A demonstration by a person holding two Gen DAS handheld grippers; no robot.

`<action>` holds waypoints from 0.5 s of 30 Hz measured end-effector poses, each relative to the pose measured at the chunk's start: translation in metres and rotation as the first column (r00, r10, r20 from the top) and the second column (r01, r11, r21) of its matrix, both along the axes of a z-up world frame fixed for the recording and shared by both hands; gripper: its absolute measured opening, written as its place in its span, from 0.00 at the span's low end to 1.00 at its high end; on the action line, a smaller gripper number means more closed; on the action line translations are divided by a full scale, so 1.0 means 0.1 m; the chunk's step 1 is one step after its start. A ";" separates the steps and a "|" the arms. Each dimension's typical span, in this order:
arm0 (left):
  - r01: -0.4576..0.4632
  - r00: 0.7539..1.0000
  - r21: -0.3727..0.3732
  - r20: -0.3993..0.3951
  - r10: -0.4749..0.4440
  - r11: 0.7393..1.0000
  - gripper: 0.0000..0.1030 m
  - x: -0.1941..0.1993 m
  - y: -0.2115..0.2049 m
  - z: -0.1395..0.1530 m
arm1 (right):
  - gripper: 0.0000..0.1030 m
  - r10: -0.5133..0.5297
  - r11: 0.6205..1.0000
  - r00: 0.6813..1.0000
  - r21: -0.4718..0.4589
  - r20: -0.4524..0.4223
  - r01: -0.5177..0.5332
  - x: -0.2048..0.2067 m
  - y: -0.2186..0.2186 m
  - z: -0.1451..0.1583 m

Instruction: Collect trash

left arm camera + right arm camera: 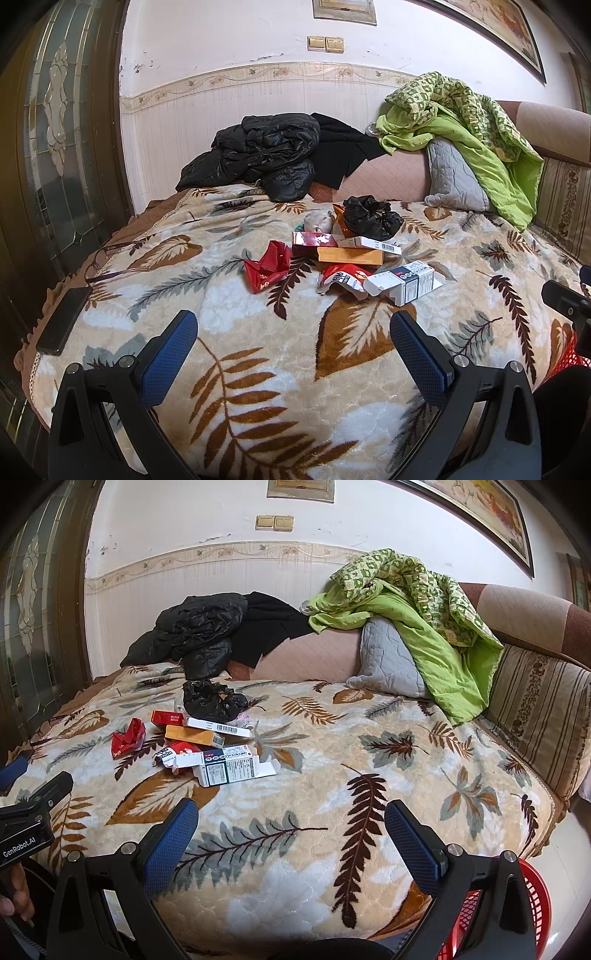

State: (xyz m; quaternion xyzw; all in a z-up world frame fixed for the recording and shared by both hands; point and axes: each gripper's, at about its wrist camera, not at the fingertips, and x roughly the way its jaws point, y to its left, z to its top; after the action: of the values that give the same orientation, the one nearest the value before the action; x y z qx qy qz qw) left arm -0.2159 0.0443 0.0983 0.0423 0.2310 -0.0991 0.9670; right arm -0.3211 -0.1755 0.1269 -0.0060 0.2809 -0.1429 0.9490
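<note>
I'm holding both hand-held grippers, left [293,356] and right [291,836], wide open and empty; aiming at the white box [400,282] ahead, approaching low, basket [532,904] below right.

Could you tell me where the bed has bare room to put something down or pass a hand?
Free: the leaf-print blanket between the trash pile and both tools, and the stretch right of the white carton toward the striped cushion. Crowded: cartons, red wrapper and black bag cluster mid-bed; black jacket behind.

Soft, even daylight; sharp centre, strong fisheye bending, dark vignetted corners.
</note>
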 end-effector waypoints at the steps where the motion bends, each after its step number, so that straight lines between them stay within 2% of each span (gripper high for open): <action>1: 0.000 1.000 0.000 0.000 0.000 1.000 1.00 0.00 0.00 0.00 | 0.99 0.000 1.000 1.000 0.001 0.000 0.000 0.00 0.00 0.00; 5: 0.020 0.999 -0.008 -0.036 -0.020 1.000 1.00 0.03 -0.03 -0.03 | 0.99 -0.002 0.999 1.000 0.039 -0.011 0.003 0.00 -0.06 -0.03; 7: 0.046 0.995 -0.025 -0.082 -0.048 0.999 1.00 0.11 -0.07 -0.06 | 0.99 -0.006 0.997 1.000 0.081 -0.020 0.008 0.01 -0.13 -0.05; 10: 0.072 0.987 -0.046 -0.143 -0.078 0.996 1.00 0.29 -0.11 -0.08 | 0.93 -0.008 0.990 0.999 0.143 -0.038 0.014 0.05 -0.23 -0.09; 14: 0.081 0.963 -0.119 -0.246 -0.109 0.990 0.99 0.68 -0.16 -0.11 | 0.84 0.003 0.980 0.998 0.201 -0.057 0.009 0.09 -0.30 -0.11; 15: 0.079 0.953 -0.143 -0.279 -0.117 0.987 0.95 0.81 -0.18 -0.13 | 0.83 0.005 0.977 0.998 0.213 -0.061 0.008 0.08 -0.31 -0.12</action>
State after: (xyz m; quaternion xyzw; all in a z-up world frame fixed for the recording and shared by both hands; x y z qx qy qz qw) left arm -0.1346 0.0265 0.0856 -0.0243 0.3590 -0.1669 0.9180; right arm -0.3128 -0.2064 0.1147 0.0918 0.3234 -0.1125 0.9351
